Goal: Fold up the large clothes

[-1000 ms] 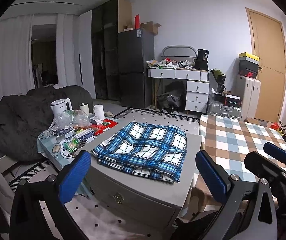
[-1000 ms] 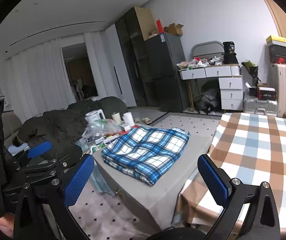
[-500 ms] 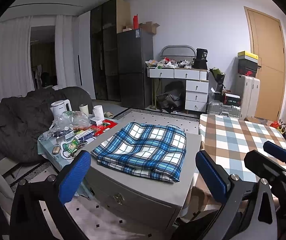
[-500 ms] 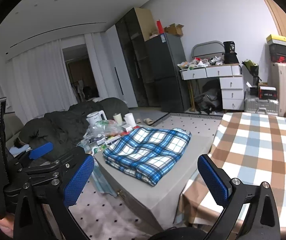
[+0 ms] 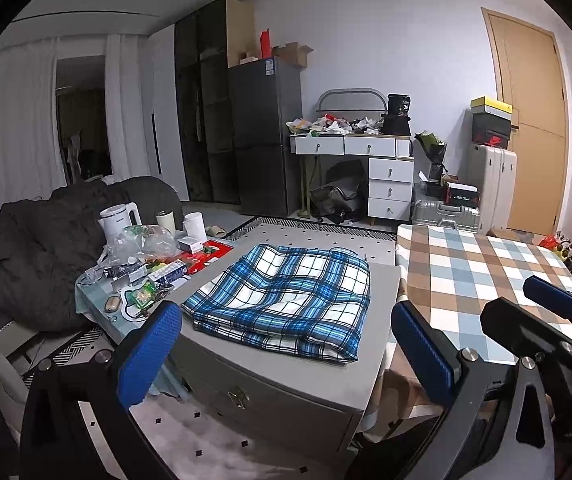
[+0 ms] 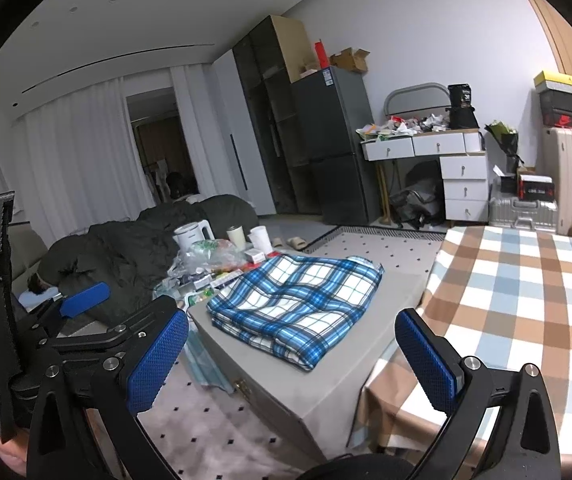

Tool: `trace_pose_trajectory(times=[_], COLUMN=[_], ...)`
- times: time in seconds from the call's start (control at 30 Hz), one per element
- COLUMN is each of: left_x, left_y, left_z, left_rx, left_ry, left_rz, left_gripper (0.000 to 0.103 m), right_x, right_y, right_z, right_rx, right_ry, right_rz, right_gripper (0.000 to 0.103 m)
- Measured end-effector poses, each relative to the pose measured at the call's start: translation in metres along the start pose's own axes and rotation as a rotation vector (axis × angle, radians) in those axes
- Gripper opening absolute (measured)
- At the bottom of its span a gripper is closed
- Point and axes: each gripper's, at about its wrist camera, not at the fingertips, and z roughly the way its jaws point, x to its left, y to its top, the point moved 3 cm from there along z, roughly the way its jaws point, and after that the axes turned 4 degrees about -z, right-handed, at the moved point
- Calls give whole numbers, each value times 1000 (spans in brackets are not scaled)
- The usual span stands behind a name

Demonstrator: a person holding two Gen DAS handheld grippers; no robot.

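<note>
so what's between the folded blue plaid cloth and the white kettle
In the left wrist view, clutter sits between the folded blue plaid cloth and the white kettle: a crumpled clear plastic bag, small boxes and a red packet on the side table.

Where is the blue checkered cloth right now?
The blue checkered cloth lies folded on the grey cabinet, centre in both views, between the cluttered side table on its left and the brown checked tablecloth on its right.
</note>
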Motion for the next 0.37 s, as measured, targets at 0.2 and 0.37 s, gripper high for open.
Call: trace_pose_trajectory(times=[0.2, 0.37], left_x=[-1, 0], left_y=[-1, -2], left_z=[1, 3], left_rx=[6, 4], left_ry=[-6, -4], left_rz=[-1, -10], left_gripper=[102, 102], right_x=[-1, 0], right_y=[0, -2], right_z=[0, 1], right_rx=[1, 3], right_ry=[1, 2], right_rz=[2, 15], right_gripper=[103, 103])
